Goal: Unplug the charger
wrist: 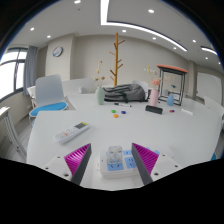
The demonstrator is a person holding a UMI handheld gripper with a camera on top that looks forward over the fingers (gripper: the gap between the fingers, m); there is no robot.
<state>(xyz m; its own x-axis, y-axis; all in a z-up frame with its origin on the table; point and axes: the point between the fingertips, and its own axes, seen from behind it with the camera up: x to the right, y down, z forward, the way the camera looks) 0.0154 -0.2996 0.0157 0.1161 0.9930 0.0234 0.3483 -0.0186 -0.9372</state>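
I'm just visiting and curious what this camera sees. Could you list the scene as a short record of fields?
claw: open, two fingers with magenta pads
between the fingers: white power strip with a charger plugged in, resting on the table
table: white
ahead, left: white remote
farther back: black printer-like device, wooden stand
wall: round clock

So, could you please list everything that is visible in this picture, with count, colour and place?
power strip: one, white, on the table between the fingers, with a gap at each side
remote control: one, white, on the table beyond the left finger
table: one, white, ahead of the gripper
black device: one, black, at the table's far side
small frame stand: one, red-topped, right of the black device
chair: one, white, far left
wooden stand: one, yellow, by the back wall
wall clock: one, white, back wall
gripper: one, purple pads, open
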